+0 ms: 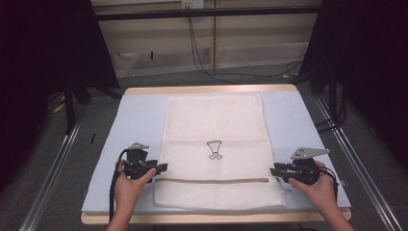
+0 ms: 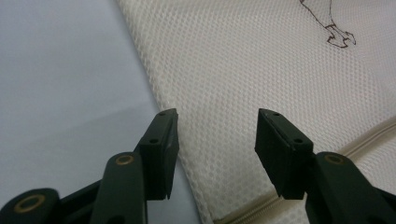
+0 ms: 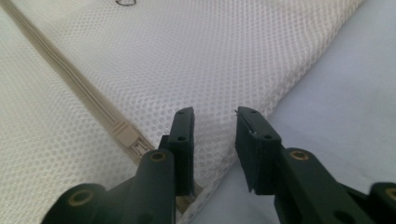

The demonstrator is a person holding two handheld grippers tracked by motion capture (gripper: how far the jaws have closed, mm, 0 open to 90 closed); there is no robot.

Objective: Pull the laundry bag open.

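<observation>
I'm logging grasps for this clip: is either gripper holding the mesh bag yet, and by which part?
Nothing is held. The left gripper and right gripper are both open, jaws apart over the side edges of the mesh bag, near its zipper.

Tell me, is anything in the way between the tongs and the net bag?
Nothing visible is. The left tongs and right tongs sit open right at the mesh bag edges, on either side of its zipper.
</observation>
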